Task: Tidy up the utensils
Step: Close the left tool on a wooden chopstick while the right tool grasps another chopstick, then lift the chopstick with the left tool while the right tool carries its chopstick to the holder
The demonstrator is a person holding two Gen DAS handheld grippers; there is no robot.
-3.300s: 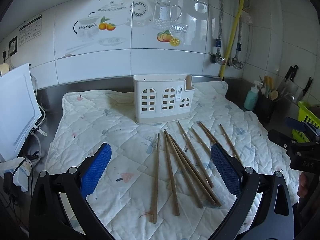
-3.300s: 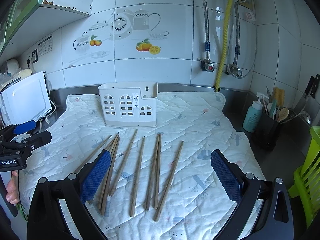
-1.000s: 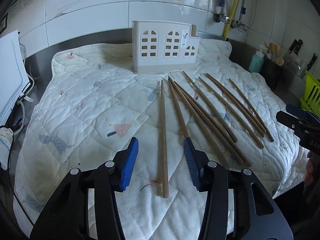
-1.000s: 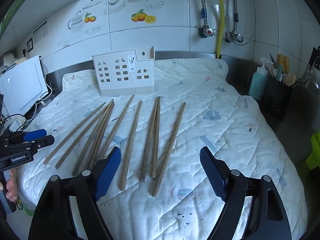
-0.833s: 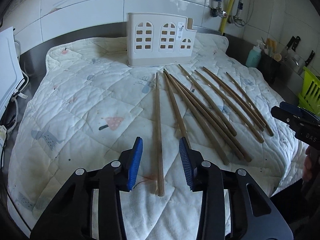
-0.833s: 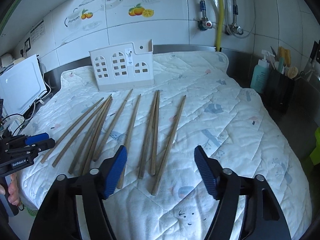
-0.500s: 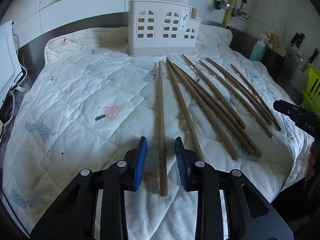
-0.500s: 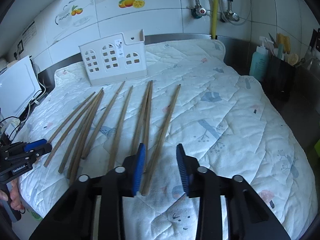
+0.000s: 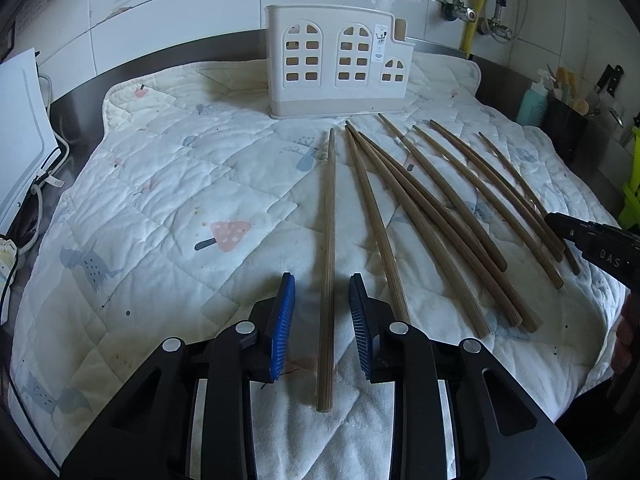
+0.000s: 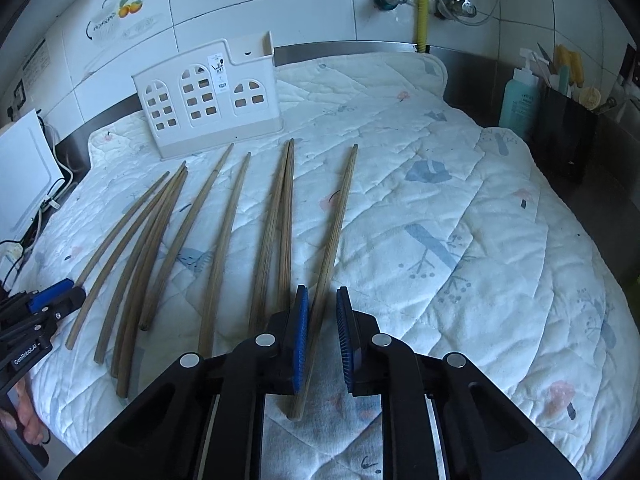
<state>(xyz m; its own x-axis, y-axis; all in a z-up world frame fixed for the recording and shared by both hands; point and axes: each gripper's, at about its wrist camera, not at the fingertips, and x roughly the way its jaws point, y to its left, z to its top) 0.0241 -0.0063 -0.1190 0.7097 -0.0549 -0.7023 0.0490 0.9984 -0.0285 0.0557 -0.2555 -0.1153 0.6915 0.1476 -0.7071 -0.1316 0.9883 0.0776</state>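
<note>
Two hand-held grippers straddle chopsticks on the quilted mat.

The left hand-held gripper (image 9: 322,290) is partly open around the leftmost chopstick (image 9: 329,216), pads clear. The right hand-held gripper (image 10: 322,304) has just been closing around the rightmost chopstick (image 10: 334,232); contact is unclear. The white holder (image 9: 340,68) stands behind.

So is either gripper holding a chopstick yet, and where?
Nothing yet. Left gripper straddles leftmost chopstick near its end; right gripper, jaws just been closing, straddles rightmost chopstick likewise.
</note>
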